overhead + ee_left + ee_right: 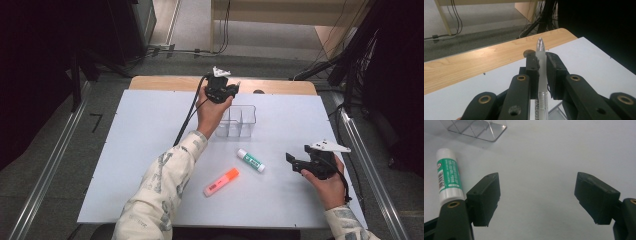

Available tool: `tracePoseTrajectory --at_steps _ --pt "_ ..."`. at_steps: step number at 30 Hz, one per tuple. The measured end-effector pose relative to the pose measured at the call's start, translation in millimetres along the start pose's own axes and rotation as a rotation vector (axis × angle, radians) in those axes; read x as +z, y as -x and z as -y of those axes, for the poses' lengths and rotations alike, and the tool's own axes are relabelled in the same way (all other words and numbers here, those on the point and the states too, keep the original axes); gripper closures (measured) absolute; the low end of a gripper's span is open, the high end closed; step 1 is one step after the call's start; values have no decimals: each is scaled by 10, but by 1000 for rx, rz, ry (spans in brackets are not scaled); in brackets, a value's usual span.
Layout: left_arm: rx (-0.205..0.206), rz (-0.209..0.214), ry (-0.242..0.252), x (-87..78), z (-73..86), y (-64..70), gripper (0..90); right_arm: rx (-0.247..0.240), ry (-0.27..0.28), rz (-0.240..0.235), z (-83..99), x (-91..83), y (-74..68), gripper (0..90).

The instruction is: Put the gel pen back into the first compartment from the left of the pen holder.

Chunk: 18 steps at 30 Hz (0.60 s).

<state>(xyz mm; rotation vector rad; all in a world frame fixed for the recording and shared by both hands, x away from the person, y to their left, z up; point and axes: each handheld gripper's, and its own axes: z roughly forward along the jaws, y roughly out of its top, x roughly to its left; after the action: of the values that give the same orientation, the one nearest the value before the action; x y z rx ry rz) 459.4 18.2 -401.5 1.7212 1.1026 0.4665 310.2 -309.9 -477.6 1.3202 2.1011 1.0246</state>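
Above the far side of the table [150, 130], in the high view, the left gripper [220, 89] hangs over the clear organizer [239, 120], while the right gripper [305, 162] waits low at the right, near the glue stick [251, 160]; a highlighter [221, 182] lies nearer the person.

In the left gripper view the jaws are clamped on a clear pen [541, 75], its tip pointing away from the camera.

In the right gripper view the jaws stand wide with nothing between them, the glue stick [447, 178] just left of them and the organizer [477, 128] beyond.

The step in hand looks like stowing the pen. Next, it must be tipped upright over a compartment, lowered and released.
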Motion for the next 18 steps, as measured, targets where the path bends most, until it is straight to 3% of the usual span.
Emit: tracePoseTrajectory --at_steps 11,18 --pt "10 1 6 -162 114 -23 795 -8 -5 2 1 15 -5 197" --pt "-7 15 19 -255 175 -47 681 -10 -8 1 -1 23 -24 197"
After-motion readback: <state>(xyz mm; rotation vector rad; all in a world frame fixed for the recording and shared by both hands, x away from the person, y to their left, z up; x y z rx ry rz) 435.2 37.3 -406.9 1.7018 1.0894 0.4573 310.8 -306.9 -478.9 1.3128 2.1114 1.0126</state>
